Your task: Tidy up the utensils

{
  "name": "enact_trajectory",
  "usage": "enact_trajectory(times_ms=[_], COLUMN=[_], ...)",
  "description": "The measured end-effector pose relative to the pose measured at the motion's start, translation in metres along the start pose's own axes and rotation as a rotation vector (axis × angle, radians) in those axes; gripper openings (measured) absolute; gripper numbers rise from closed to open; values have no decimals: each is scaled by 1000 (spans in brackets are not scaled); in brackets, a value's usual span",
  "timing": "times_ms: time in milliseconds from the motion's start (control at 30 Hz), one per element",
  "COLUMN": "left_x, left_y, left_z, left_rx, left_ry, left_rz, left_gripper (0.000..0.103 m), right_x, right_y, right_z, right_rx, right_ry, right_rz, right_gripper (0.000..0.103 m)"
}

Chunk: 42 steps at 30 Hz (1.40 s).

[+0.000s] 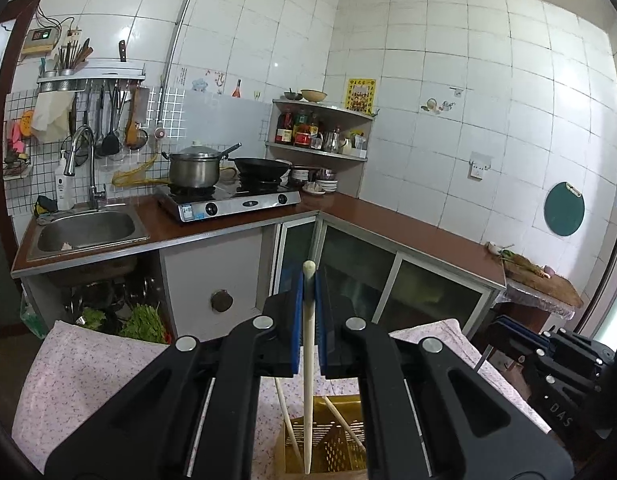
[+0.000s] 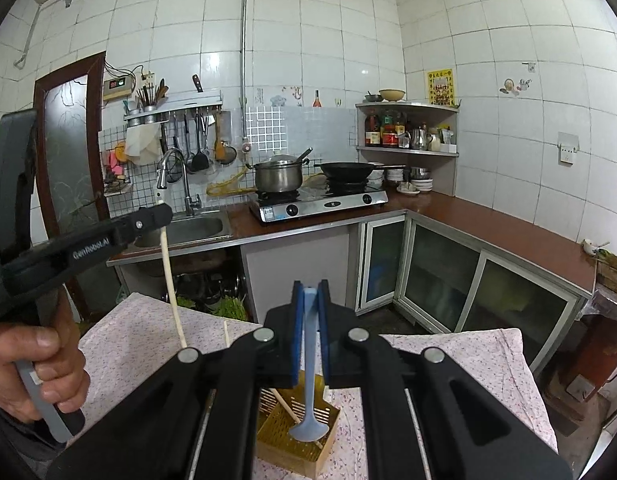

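Both grippers hold utensils above the yellow basket (image 2: 296, 440). Left gripper (image 1: 308, 300) fingers clamp a pale chopstick (image 1: 307, 380); right gripper (image 2: 310, 312) fingers clamp a blue spoon (image 2: 308, 400), its bowl inside the basket.

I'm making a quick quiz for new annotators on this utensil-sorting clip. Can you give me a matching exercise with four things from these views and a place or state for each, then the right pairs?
Things:
1. pale chopstick
2. blue spoon
3. yellow perforated basket
4. steel pot

Places or states:
A. on the gas stove, lid on
B. clamped in the right gripper, bowl end hanging down over the basket
C. on the floral cloth, with loose chopsticks already in it
D. clamped in the left gripper, held upright over the basket

Pairs: 1-D, 2-B, 3-C, 4-A
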<state>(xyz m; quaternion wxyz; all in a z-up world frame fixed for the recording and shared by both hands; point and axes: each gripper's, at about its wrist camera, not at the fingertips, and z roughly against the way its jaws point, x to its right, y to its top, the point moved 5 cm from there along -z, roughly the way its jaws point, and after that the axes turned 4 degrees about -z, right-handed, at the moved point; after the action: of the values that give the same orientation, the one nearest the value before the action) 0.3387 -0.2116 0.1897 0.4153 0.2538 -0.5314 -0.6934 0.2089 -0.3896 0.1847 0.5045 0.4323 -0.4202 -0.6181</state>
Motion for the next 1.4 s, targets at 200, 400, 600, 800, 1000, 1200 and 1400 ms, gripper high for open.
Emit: enact_trajectory(times_ms=[200, 400, 600, 800, 1000, 1200, 1400], left_x=[-4, -8, -6, -20, -60, -91, -98], left_y=[-7, -25, -43, -53, -85, -158, -225], left_z=[-17, -31, -44, -35, 1, 40, 66], left_rx=[-9, -68, -139, -153, -178, -265, -345], left_ry=[-5, -11, -6, 19, 86, 156, 161], left_rz=[22, 22, -10, -2, 23, 23, 20], left_gripper=[4, 4, 16, 26, 29, 30, 32], right_x=[0, 2, 7, 13, 41, 73, 92], right_y=[-5, -18, -22, -21, -47, -118, -201], right_z=[-21, -37, -41, -29, -3, 18, 27], right_rx=[-34, -72, -78, -68, -92, -182, -311], right_ry=[5, 7, 3, -12, -60, -132, -160], right_rz=[0, -7, -35, -40, -71, -125, -185], right_gripper=[7, 8, 8, 8, 8, 8, 9])
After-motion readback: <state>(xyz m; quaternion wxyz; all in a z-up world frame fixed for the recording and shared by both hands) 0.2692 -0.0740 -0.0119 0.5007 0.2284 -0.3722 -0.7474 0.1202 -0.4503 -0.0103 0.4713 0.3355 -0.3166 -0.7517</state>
